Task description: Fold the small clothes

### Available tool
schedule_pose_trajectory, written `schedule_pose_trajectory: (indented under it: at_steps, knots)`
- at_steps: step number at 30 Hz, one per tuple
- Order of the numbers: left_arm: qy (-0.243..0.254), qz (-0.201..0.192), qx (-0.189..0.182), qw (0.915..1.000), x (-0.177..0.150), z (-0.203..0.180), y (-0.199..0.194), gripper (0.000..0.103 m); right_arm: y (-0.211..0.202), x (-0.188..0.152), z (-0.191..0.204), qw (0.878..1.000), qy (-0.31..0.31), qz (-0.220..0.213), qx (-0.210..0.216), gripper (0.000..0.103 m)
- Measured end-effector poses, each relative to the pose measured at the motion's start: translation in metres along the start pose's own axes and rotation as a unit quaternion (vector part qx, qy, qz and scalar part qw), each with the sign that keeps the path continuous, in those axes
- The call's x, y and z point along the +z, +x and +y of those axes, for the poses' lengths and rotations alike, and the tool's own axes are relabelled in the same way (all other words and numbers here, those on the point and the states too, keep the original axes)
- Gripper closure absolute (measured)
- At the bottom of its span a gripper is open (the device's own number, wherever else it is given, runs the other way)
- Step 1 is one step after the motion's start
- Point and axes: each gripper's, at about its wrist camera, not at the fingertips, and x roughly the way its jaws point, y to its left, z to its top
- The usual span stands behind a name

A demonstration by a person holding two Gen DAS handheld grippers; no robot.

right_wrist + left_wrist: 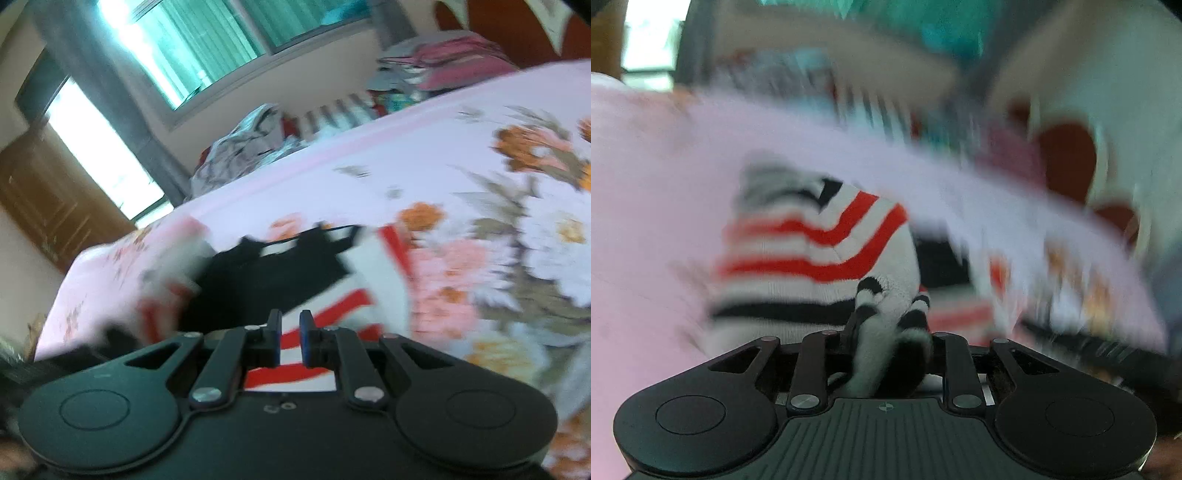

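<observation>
Two grippers in play, both views smeared by motion blur. No brand, label or readable writing anywhere; only a small crosshair mark on the left gripper's housing.

Nearest, left wrist view: left gripper point(886, 317) clamped on a bunched fold of striped garment point(820, 251), jaws narrowed around the wad, white knit with red and black bands spilling forward over the fingers and hiding the pads. Rest of that cloth humped just ahead on pink bedsheet point(639, 221).

Right wrist view: right gripper point(289, 339) slightly parted, blue pads point(304, 343) visible, a narrow gap between them and nothing pinched. Same red-and-white striped cloth lying directly beneath and ahead of the fingers, a black section point(266, 273) of it, or a second dark piece, cannot tell which, spread just beyond on the bed.

Farther out: floral print of orange, pink and white blooms point(535, 229) across the right side of the sheet. At the far edge of the bed, a crumpled silvery grey heap point(251, 144), then a pile of pink and grey fabric point(447, 62) toward the upper right, in front of a dark red headboard point(517, 33).

Beyond all that: grey curtain point(92, 85), window with green blinds point(207, 40), brown wooden door point(48, 206) at the left.
</observation>
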Motion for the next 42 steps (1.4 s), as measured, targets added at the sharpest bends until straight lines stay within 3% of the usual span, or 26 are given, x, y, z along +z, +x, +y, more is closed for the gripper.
schedule_pose_trajectory:
  at_steps: [1,2,3,4,5,7,9,13,15,17,18,20,21,25,30,33,39,41,42]
  knots:
    - [0.008,0.019,0.010,0.9997,-0.005,-0.008,0.013,0.061,-0.005,0.001,-0.010,1.000,0.011,0.003,0.004,0.090]
    - [0.018,0.005,0.000,0.9998,-0.011,-0.017,0.015,0.032,-0.009,0.001,-0.020,1.000,0.026,0.006,0.010,0.087]
    - [0.015,0.001,-0.021,0.9997,-0.012,-0.022,0.013,0.022,-0.013,0.001,-0.029,0.999,0.040,0.008,0.019,0.084]
    - [0.007,0.000,-0.030,0.9995,-0.012,-0.025,0.008,0.018,-0.018,0.001,-0.037,0.998,0.053,0.009,0.027,0.072]
    - [0.008,-0.003,-0.027,0.9996,-0.012,-0.030,0.001,0.018,-0.022,0.001,-0.042,0.998,0.061,0.003,0.026,0.050]
    - [0.017,-0.012,-0.038,0.9990,-0.012,-0.029,-0.019,0.018,-0.029,-0.001,-0.044,0.998,0.059,-0.018,0.026,0.032]
    - [0.026,-0.055,-0.040,0.9973,-0.011,-0.017,-0.049,0.018,-0.023,0.002,-0.044,0.997,0.068,0.000,0.048,0.038]
    - [-0.001,-0.097,0.016,0.9952,0.003,0.041,-0.083,0.018,-0.008,0.002,-0.031,0.993,0.068,0.032,0.093,0.044]
    - [-0.008,-0.085,0.054,0.9949,0.012,0.070,-0.076,0.018,0.006,-0.001,-0.020,0.990,0.071,0.055,0.105,0.041]
    - [-0.023,-0.070,0.066,0.9951,0.016,0.099,-0.069,0.019,0.022,-0.004,-0.009,0.989,0.073,0.071,0.109,0.039]
    - [-0.030,-0.066,0.065,0.9953,0.016,0.107,-0.065,0.022,0.029,-0.005,-0.005,0.988,0.075,0.079,0.110,0.039]
    - [-0.039,-0.057,0.044,0.9967,0.013,0.125,-0.057,0.043,0.043,-0.008,0.003,0.986,0.078,0.095,0.109,0.039]
    - [-0.042,-0.049,0.035,0.9973,0.010,0.132,-0.053,0.046,0.047,-0.010,0.007,0.986,0.077,0.100,0.109,0.039]
    - [-0.060,-0.037,0.004,0.9975,-0.002,0.144,-0.037,0.049,0.068,-0.015,0.024,0.986,0.069,0.125,0.091,0.040]
    - [-0.049,-0.038,-0.003,0.9981,-0.004,0.135,-0.018,0.049,0.078,-0.017,0.044,0.989,0.029,0.135,0.058,0.043]
    - [-0.038,-0.036,-0.006,0.9986,-0.001,0.134,-0.016,0.049,0.084,-0.016,0.052,0.989,0.003,0.140,0.040,0.055]
    - [-0.023,-0.039,-0.007,0.9990,0.003,0.134,-0.022,0.049,0.075,-0.020,0.080,0.987,-0.105,0.120,0.004,0.079]
    - [-0.014,-0.047,-0.017,0.9986,0.004,0.130,-0.026,0.068,0.068,-0.020,0.090,0.983,-0.153,0.105,-0.004,0.082]
    - [-0.013,-0.048,-0.022,0.9985,0.005,0.127,-0.027,0.069,0.064,-0.020,0.094,0.981,-0.169,0.097,-0.003,0.083]
